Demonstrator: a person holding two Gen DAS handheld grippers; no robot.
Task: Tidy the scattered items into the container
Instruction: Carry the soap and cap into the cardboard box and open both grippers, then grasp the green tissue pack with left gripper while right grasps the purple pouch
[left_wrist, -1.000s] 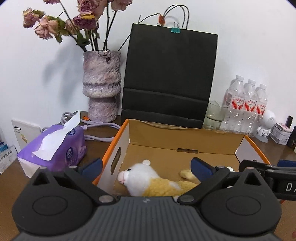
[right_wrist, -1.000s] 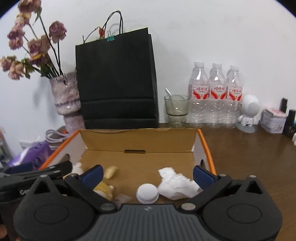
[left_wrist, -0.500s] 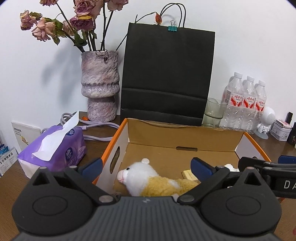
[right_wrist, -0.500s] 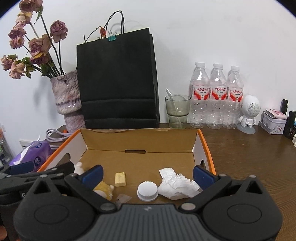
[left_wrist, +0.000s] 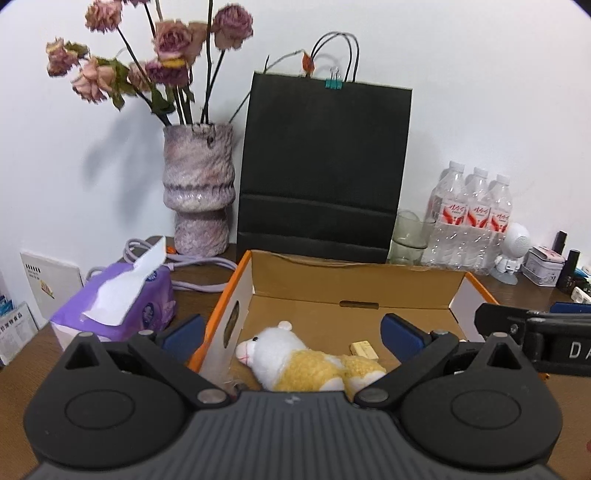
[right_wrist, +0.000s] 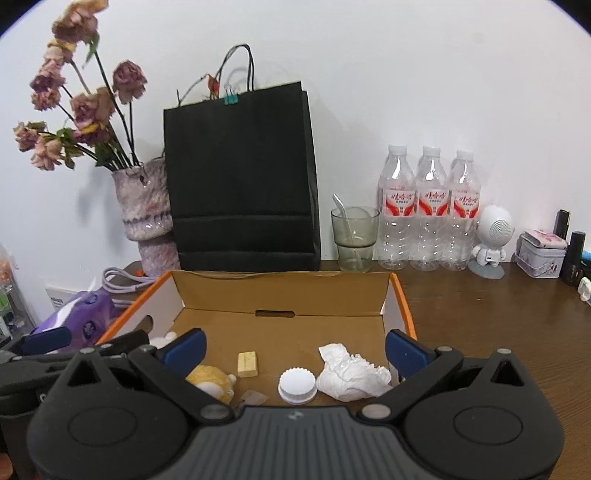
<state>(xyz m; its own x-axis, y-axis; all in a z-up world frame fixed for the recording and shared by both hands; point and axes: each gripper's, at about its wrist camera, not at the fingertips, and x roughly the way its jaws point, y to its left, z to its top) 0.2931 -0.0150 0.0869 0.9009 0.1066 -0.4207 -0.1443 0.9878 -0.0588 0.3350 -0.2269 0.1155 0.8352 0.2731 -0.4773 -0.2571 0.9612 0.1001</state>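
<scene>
Five bits boxed, both claws empty over the carton

Five items sit on the floor of the cardboard box (right_wrist: 280, 291): the plush lamb (left_wrist: 306, 360) at the left wall, a yellow eraser block (right_wrist: 247, 364) mid-floor, a white ridged cap (right_wrist: 297, 384), a crumpled tissue (right_wrist: 352, 373) touching it, and a scrap of clear wrapper (right_wrist: 255, 398) near the front. Left claw (left_wrist: 291, 332) hangs spread wide over the lamb, gripping nothing; right claw (right_wrist: 295, 349) is just as released above the cap and tissue. The job looks close to done, and the trouble now would be a low retreat: a finger clipping the orange-edged wall and dragging the light box across the desk (right_wrist: 480, 306). The two claws sit near each other, so a knock is possible. Behind the box a black paper bag (right_wrist: 242, 177), a vase of dried roses (left_wrist: 199, 188), a glass (right_wrist: 354, 238) and three water bottles (right_wrist: 430, 206) crowd any forward sweep; a purple tissue pack (left_wrist: 118, 299) lies left
</scene>
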